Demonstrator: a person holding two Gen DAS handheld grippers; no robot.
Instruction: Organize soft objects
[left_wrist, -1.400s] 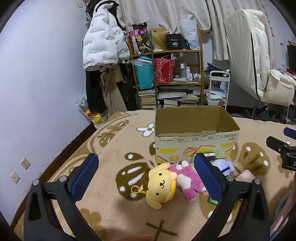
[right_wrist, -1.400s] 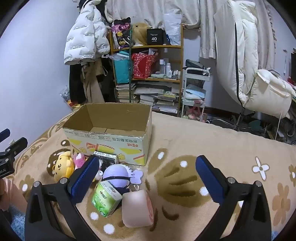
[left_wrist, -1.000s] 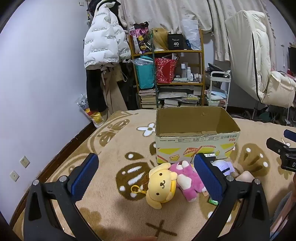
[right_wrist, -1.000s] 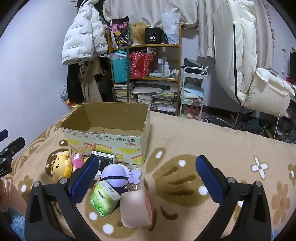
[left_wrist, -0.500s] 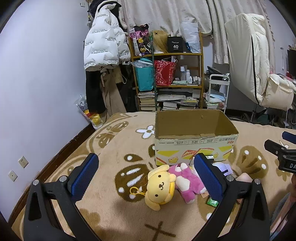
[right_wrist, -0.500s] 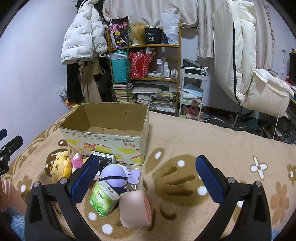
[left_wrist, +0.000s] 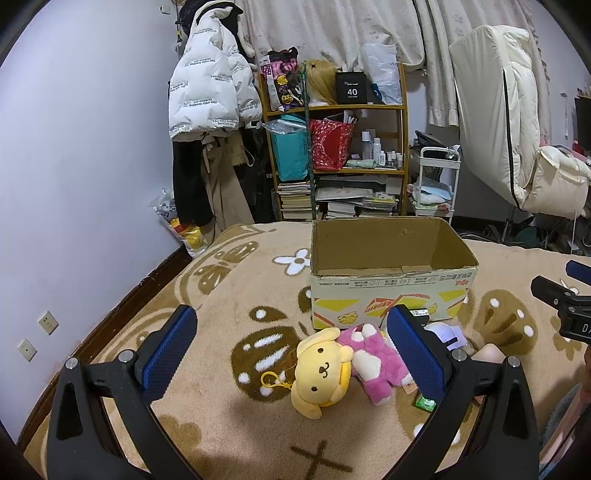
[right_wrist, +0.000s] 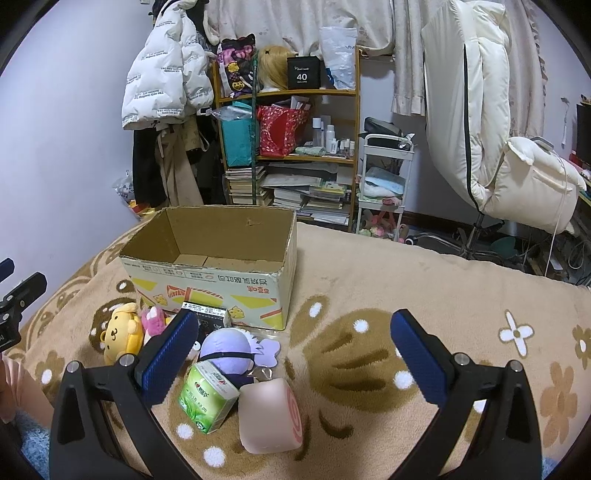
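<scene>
Two plush toys, yellow dog (left_wrist: 322, 373), pink bear (left_wrist: 376, 360), touching.

Before me a beige patterned carpet (left_wrist: 229, 288), a lilac wall (left_wrist: 92, 147), a wooden shelf (left_wrist: 369, 108) with books, and pale curtains (left_wrist: 332, 29).

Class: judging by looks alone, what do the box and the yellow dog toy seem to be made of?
Box: seemingly corrugated cardboard, matte brown inside, printed outside; its top edges look raw and ragged.
Yellow dog toy: probably plush fabric over soft stuffing; its surface looks fuzzy and its shape rounded.
</scene>
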